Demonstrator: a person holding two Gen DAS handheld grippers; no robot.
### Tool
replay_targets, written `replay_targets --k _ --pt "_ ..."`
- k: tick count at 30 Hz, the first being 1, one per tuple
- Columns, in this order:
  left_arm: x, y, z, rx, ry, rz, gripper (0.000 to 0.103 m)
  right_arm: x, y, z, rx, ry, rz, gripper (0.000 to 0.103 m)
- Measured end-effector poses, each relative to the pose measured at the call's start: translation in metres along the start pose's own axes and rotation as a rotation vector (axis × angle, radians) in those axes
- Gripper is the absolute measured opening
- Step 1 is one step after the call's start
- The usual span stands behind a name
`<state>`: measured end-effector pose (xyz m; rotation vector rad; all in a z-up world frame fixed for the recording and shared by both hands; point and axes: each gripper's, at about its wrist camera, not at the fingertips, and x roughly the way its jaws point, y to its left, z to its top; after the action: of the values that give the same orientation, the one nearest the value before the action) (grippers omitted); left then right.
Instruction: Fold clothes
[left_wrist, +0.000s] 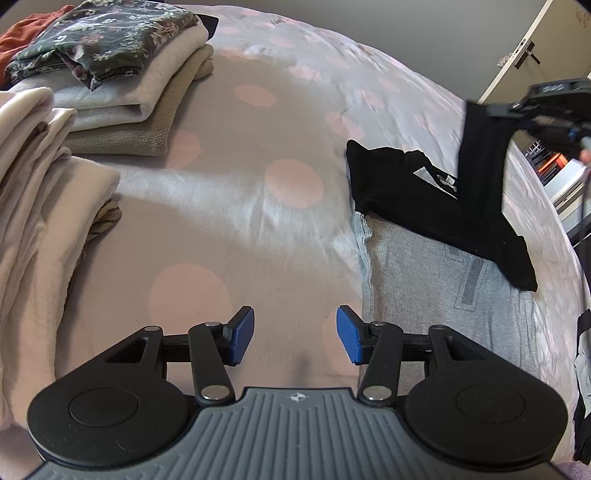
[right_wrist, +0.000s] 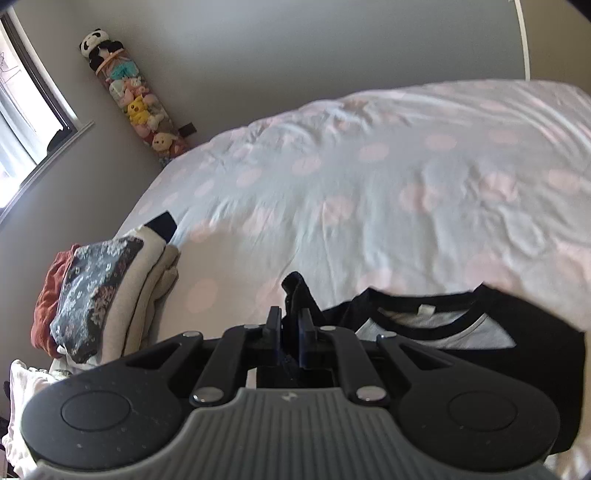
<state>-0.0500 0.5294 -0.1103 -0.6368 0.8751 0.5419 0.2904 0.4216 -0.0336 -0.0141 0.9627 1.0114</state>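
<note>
A grey shirt with black sleeves lies on the bed at the right of the left wrist view. One black sleeve is lifted up from it toward the upper right, where my right gripper holds it. In the right wrist view my right gripper is shut on that black sleeve fabric, above the shirt's black collar. My left gripper hovers open over the bedcover, just left of the shirt's edge, with nothing between its blue pads.
A stack of folded clothes topped by a dark floral piece sits at the back left of the bed. Cream fabric is piled at the left. The pink-dotted bedcover spreads between them. A door and shelves stand to the right.
</note>
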Motion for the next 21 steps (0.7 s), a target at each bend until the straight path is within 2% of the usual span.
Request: replay_targets --k 6,12,16,17,18,21 --pt "0.015 0.002 0.017 0.014 0.001 0.015 0.047 0.076 0.009 -0.045 0.045 0.120 0.060 0.010" --pt "0.036 -0.003 0.035 0.038 0.011 0.027 0.047 0.120 0.013 -0.073 0.040 0.181 0.076 0.011" --pt "0.045 -0.012 0.048 0.059 0.010 0.023 0.047 0.130 0.006 -0.081 0.066 0.205 0.106 0.019" --pt "0.046 -0.015 0.051 0.067 0.007 0.020 0.047 0.130 0.003 -0.082 0.080 0.205 0.121 0.027" --pt "0.048 -0.018 0.054 0.075 0.004 0.016 0.047 0.126 -0.001 -0.081 0.088 0.201 0.131 0.030" --pt "0.051 -0.029 0.063 0.102 -0.009 0.004 0.050 0.103 -0.010 -0.080 0.072 0.155 0.147 0.032"
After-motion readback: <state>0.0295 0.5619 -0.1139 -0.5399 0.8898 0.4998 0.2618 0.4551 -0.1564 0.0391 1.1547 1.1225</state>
